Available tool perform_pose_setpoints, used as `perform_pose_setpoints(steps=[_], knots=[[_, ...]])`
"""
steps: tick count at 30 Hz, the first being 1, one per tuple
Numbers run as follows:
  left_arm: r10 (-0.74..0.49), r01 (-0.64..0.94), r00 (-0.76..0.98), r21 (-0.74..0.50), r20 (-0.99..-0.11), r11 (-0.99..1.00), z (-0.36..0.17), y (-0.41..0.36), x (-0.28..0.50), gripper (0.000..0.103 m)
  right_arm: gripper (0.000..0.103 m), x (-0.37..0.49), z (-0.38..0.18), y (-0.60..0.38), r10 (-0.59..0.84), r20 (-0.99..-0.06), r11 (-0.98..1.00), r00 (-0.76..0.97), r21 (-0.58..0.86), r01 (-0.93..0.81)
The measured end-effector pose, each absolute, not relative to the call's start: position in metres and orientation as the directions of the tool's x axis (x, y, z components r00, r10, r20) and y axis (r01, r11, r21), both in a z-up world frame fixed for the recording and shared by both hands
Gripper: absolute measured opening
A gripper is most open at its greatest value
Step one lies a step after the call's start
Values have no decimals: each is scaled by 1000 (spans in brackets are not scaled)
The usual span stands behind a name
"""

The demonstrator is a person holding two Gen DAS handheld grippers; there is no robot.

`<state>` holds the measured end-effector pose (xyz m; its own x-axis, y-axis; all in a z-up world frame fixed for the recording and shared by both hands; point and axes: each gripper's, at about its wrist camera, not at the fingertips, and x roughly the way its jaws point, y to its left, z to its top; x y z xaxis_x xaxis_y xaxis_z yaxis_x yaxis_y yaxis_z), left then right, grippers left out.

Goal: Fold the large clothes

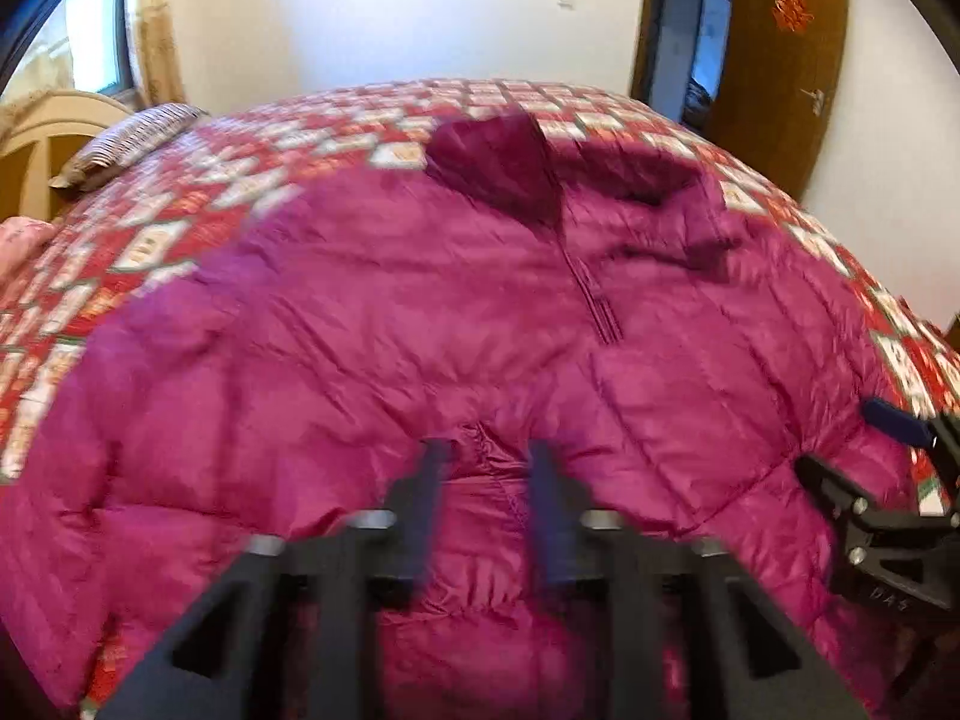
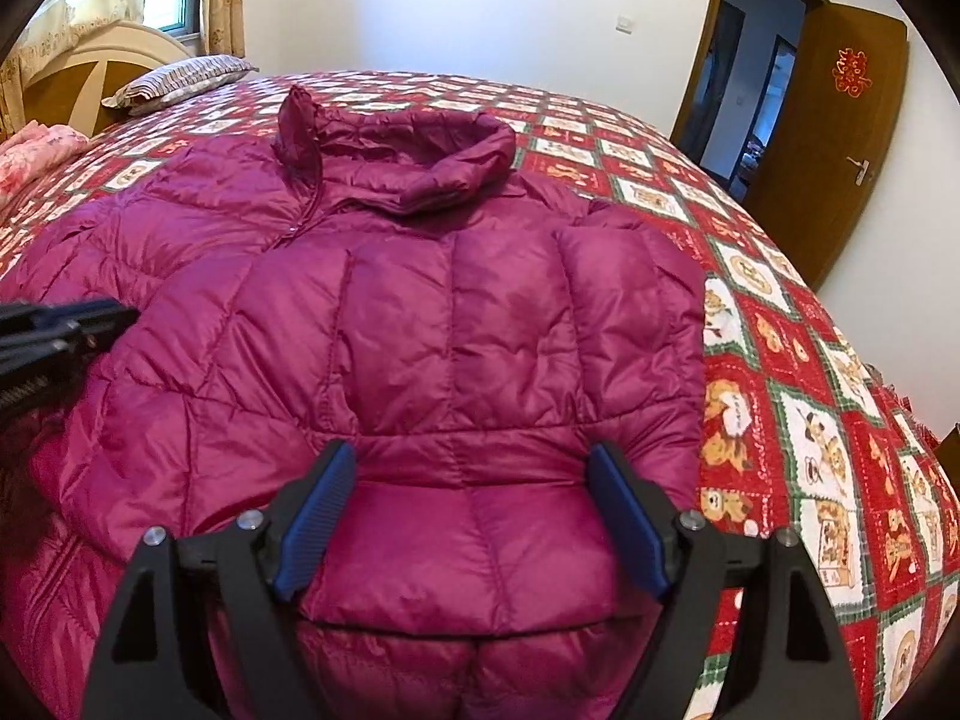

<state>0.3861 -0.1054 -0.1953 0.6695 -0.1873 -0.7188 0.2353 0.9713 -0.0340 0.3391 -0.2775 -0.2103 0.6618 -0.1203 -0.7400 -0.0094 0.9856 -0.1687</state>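
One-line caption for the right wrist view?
Open right gripper poised over a magenta down jacket on a patterned bedspread.

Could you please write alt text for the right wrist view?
A magenta puffer jacket lies spread on a bed's red patterned quilt, hood at the far end. The right hand-held gripper hangs open over its hem; a pillow and an open door sit behind.

Left black two-finger gripper: matte black frame, triangular cut-outs in the side plates, silver round screw heads along the top edge, dark blue finger pads; view blurred.

Right black two-finger gripper: same matte black frame, triangular cut-outs, four silver screw heads, ribbed blue pads on the inner faces. Seen from the left wrist, its side plate carries small embossed letters, not readable.
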Motion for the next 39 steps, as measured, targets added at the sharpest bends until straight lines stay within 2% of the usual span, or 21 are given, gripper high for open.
perform_pose_setpoints(steps=[1, 2, 4, 7, 12, 16, 24, 26, 32, 35, 39], knots=[[-200, 241, 688, -41, -698, 970, -189, -104, 383, 102, 84, 339, -210, -278, -122, -739, 986, 662, -169, -8], [-226, 264, 713, -44, -664, 964, -177, -103, 377, 102, 85, 339, -211, -278, -125, -739, 985, 662, -171, -5], [-219, 288, 718, -4, -661, 958, -169, -109, 373, 102, 85, 340, -211, -278, -132, -738, 984, 662, -177, -1], [-232, 302, 685, -21, -691, 953, -174, -111, 377, 102, 86, 340, -211, -277, -139, -737, 983, 662, -184, 2], [-175, 259, 619, -11, -766, 966, -211, -107, 387, 102, 87, 339, -211, -278, -145, -733, 982, 665, -188, 7], [-192, 255, 591, -44, -784, 966, -219, -104, 390, 102, 88, 339, -211, -278, -145, -733, 982, 664, -188, 7], [-163, 289, 560, 7, -813, 957, -214, -113, 388, 102, 90, 341, -212, -280, -138, -742, 984, 656, -179, 5], [-112, 261, 606, 64, -788, 963, -202, -109, 379, 102, 90, 340, -208, -280, -128, -743, 985, 657, -174, -4], [-82, 238, 732, 140, -676, 961, -150, -73, 345, 102, 90, 316, -177, -264, -109, -710, 981, 695, -190, -41], [-32, 206, 743, 183, -668, 961, -144, -49, 338, 102, 95, 306, -166, -250, -74, -700, 983, 710, -172, -67], [36, 137, 742, 204, -670, 969, -148, -10, 331, 102, 95, 302, -167, -231, -45, -711, 983, 702, -155, -94]])
